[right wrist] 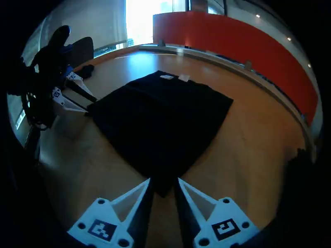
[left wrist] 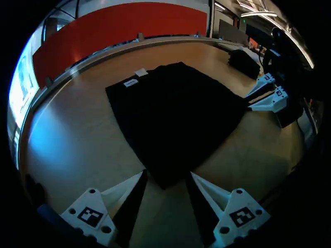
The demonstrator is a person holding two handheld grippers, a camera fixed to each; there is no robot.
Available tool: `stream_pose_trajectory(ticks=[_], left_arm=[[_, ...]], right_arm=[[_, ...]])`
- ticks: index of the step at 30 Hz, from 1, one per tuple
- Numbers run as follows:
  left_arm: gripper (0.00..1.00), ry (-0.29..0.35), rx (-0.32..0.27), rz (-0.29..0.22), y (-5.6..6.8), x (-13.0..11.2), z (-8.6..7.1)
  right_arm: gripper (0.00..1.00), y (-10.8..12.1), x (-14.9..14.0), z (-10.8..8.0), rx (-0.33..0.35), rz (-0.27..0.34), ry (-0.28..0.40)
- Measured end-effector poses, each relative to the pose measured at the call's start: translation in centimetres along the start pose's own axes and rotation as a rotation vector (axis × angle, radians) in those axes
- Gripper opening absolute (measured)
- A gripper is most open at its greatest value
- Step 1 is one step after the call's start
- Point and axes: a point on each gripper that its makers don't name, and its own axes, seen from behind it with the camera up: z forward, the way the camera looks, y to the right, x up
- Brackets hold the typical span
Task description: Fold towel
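Towel (left wrist: 173, 115): black, spread flat on the counter (left wrist: 74, 140), mid-frame in both views, one corner pointing to 6 o'clock in each.
Tags (left wrist: 131, 82): two, white, at the towel's far edge; toward 11 o'clock in the left gripper view, 12 o'clock in the right gripper view.
Left hand-held gripper (left wrist: 167, 175): at 6 o'clock in the left gripper view, fingers wide apart, towel corner lying in the gap, neither finger pressing on it, nothing held. Also at 9 o'clock in the right gripper view (right wrist: 92, 106), tips at the towel's left corner.
Right hand-held gripper (right wrist: 163, 182): at 6 o'clock in the right gripper view, fingers parted by a narrower gap, towel corner reaching between them, no clamping visible. Also at 3 o'clock in the left gripper view (left wrist: 249, 102), tips spread at the towel's right corner.
Counter: light wood, raised rim along the far side.
Panel (left wrist: 124, 29): red, behind the counter, 12 o'clock in the left gripper view, 1 o'clock in the right gripper view.
Bundle (left wrist: 244, 62): dark, on the counter at 2 o'clock in the left gripper view, apart from the towel.
Window (right wrist: 145, 20): bright, 12 o'clock in the right gripper view.
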Motion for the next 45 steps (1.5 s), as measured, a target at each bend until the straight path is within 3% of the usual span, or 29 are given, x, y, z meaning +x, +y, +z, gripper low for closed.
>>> stream_pose_trajectory(ticks=[2, 4, 8, 16, 23, 29, 45], left_arm=[[0.53, -0.003, 0.006, -0.007, -0.1, 0.0, 0.0], [0.52, -0.008, 0.008, -0.011, -0.1, 0.0, 0.0], [0.34, -0.012, 0.019, -0.015, -0.2, 0.1, 0.0], [0.15, -0.01, 0.043, -0.056, 0.2, 0.1, -0.1], [0.12, -0.01, 0.027, -0.133, 0.7, 0.4, -0.5], [0.12, 0.007, 0.033, -0.149, 0.9, 1.4, -1.7], [0.12, 0.076, 0.058, -0.169, 0.7, 6.4, -7.5]], right_arm=[[0.26, -0.1, 0.0, 0.0, 0.0, 0.001, 0.0], [0.25, -0.2, 0.0, 0.0, -0.002, 0.003, -0.001], [0.25, -0.2, 0.1, 0.0, -0.003, 0.012, -0.003], [0.18, -0.6, 0.1, 0.0, 0.015, 0.041, -0.012], [0.17, -0.5, 0.5, -0.3, 0.0, 0.046, -0.007], [0.16, -0.1, 2.0, -1.4, -0.014, 0.05, 0.016], [0.16, -0.1, 8.3, -7.0, -0.029, 0.03, 0.111]])
